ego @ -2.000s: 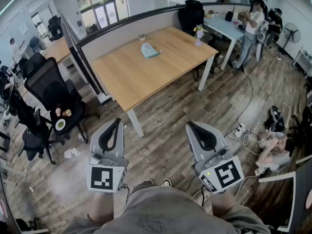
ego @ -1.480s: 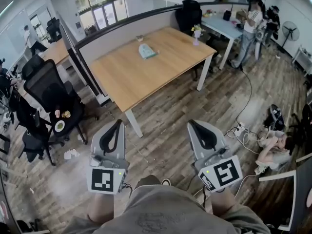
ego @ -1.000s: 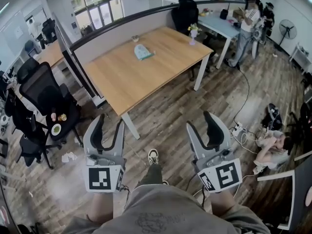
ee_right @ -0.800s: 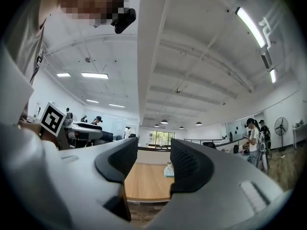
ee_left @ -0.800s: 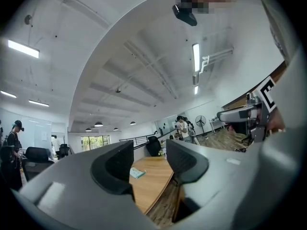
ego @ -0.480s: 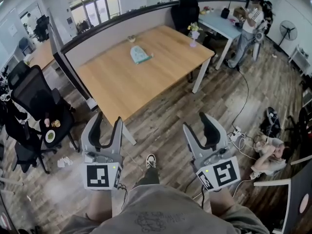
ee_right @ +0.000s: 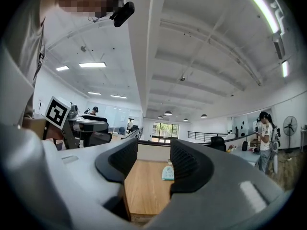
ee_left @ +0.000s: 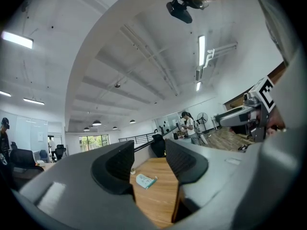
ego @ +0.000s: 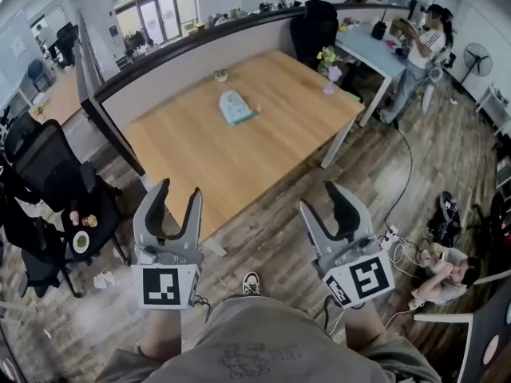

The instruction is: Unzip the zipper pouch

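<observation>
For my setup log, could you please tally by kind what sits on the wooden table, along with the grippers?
Zipper pouch: 1
Flower vase: 1
Small item, too small to identify: 1
Grippers: 2, left gripper and right gripper, fingers apart and empty
Total: 5

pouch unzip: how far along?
Done: nothing visible. The pouch lies untouched on the table, its zipper too small to read. In hand: left gripper and right gripper both open, empty, held short of the table. To do: reach, grip, unzip.
</observation>
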### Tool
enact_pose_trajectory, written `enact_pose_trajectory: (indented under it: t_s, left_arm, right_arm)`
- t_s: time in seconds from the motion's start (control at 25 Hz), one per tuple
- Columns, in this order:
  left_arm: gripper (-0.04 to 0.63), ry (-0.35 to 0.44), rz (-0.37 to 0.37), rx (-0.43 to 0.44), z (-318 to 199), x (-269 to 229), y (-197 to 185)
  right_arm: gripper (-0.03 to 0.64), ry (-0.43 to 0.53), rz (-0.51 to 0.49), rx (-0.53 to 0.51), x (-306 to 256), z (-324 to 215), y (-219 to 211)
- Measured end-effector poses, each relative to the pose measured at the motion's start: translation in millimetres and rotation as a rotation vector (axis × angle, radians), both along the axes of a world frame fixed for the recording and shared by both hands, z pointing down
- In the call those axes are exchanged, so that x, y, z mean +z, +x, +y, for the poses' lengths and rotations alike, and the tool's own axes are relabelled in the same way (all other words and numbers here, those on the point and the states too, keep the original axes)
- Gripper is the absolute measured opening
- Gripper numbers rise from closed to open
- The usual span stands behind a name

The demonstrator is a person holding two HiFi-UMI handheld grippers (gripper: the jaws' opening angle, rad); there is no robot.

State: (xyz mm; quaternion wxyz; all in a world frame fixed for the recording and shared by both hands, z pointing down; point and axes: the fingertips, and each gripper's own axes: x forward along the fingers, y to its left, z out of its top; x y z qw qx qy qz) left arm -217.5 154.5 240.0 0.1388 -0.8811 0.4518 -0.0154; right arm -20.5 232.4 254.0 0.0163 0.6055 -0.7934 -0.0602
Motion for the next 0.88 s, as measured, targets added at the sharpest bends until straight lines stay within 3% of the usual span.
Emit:
enact_pose_trajectory:
  t_s: [0.16,0.4,0.52,0.88]
  left_arm:
    - [0.192,-0.056,-0.046,-0.017,-41.6,10.1,-5.3]
    - [0.189,-0.025,-0.015,-0.021,-84.5,8.9,-6.0]
    - [0.187,-0.055,-0.031,-0.044,-103.5,17.5,-3.3]
    - [0.184,-0.043,-0.054,-0.12,-176.7,24.6,36.4]
  right_arm:
    - [0.198,-0.016,-0.004,-0.029,4.5,-46.5,-8.0]
    - [0.196,-0.055,-0.022,-0.056,16.1,-93.0,-6.4]
    - [0.196,-0.063,-0.021,-0.062,23.3,-115.1,2.5]
    - [0.196,-0.084,-0.028,-0.134,36.9,-205.4,54.5]
